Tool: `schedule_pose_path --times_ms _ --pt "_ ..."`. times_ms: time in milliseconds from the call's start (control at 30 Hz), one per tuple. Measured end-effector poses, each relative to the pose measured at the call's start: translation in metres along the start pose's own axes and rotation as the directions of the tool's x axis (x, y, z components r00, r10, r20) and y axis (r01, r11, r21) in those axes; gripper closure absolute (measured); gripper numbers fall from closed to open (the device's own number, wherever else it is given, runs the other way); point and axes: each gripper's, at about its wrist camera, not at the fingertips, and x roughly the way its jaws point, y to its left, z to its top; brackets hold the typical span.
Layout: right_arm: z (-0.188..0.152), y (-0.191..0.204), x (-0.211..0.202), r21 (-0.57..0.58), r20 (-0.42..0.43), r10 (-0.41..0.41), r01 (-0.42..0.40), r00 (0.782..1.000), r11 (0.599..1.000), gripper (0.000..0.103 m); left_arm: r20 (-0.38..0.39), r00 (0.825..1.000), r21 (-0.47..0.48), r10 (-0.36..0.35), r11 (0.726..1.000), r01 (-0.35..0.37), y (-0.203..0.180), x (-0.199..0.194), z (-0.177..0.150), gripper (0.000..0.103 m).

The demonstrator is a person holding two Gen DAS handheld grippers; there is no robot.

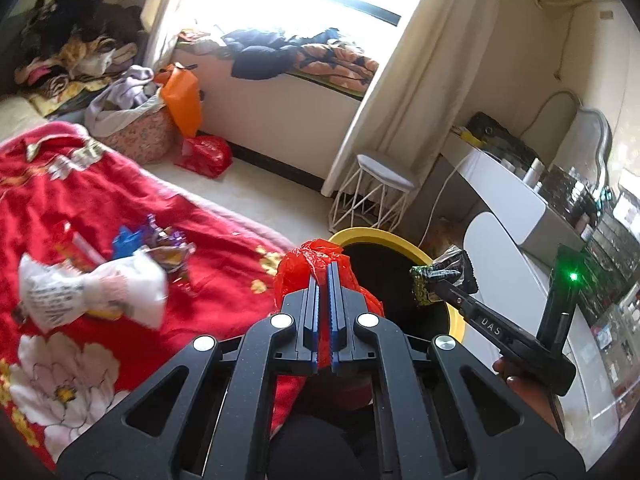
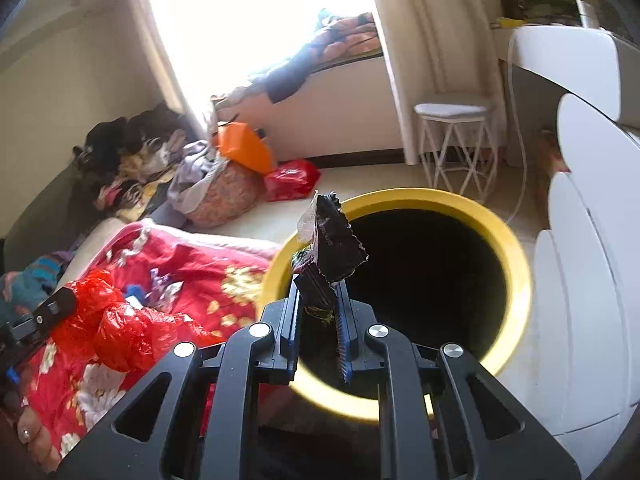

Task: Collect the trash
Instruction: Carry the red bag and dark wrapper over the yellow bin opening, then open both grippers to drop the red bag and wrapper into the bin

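While the right claw (image 2: 318,300) pinches a dark wrapper (image 2: 334,246) above the yellow-rimmed bin (image 2: 516,264) and the left claw (image 1: 323,280) pinches a red bag (image 1: 316,264) beside it, deposit is in hand: next, spread over the opening.
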Motion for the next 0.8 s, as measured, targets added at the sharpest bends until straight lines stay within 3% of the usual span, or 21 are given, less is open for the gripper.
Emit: schedule_pose_path --times_ms 433,800 --pt "0.006 -0.041 0.001 0.076 0.018 -0.077 0.075 0.997 0.994 0.088 -0.04 0.999 0.095 0.01 0.995 -0.006 -0.04 0.047 0.004 0.101" --pt "0.001 -0.058 0.01 0.112 -0.011 -0.09 0.091 0.996 0.99 0.086 -0.036 0.999 0.131 -0.005 0.991 0.01 -0.071 0.085 0.016 0.101"
